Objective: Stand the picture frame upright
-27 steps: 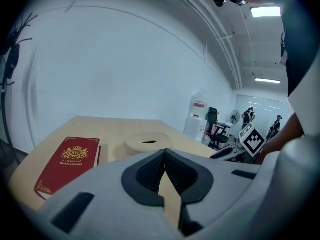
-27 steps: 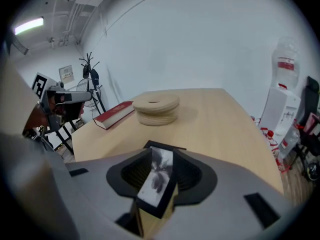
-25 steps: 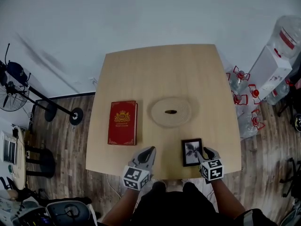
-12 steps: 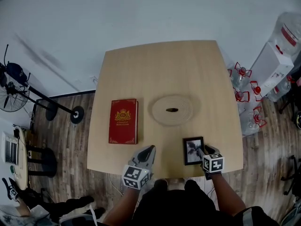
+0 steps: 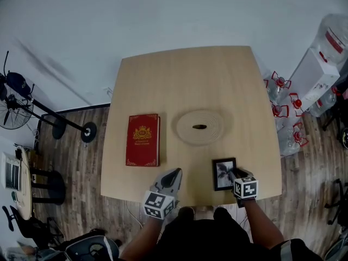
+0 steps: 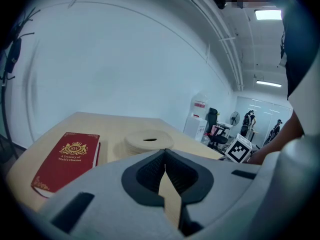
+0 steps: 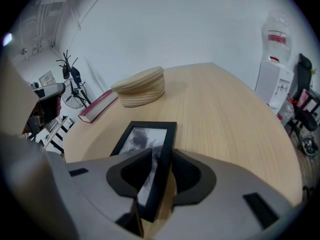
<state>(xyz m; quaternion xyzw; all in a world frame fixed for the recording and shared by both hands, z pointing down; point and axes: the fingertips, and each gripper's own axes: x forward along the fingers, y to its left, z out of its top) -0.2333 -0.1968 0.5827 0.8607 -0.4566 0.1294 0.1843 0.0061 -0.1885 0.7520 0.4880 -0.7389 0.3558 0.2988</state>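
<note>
A black picture frame (image 5: 223, 173) (image 7: 148, 154) with a grey photo lies near the table's front right edge, its near side tipped up slightly. My right gripper (image 5: 234, 175) (image 7: 159, 176) is shut on the frame's near right edge, one jaw on the glass face and one on the outer side. My left gripper (image 5: 173, 176) (image 6: 164, 176) hovers at the front edge of the table, left of the frame, shut with nothing between its jaws.
A red hardcover book (image 5: 143, 140) (image 6: 66, 159) lies flat at the table's left. A round woven straw hat (image 5: 199, 127) (image 7: 140, 86) sits in the middle. The wooden table (image 5: 185, 80) has open surface at the back. Water bottles and a dispenser (image 5: 318, 78) stand on the floor to the right.
The right gripper has closed in on the frame's right edge and the frame has shifted slightly. The left gripper has barely moved.
</note>
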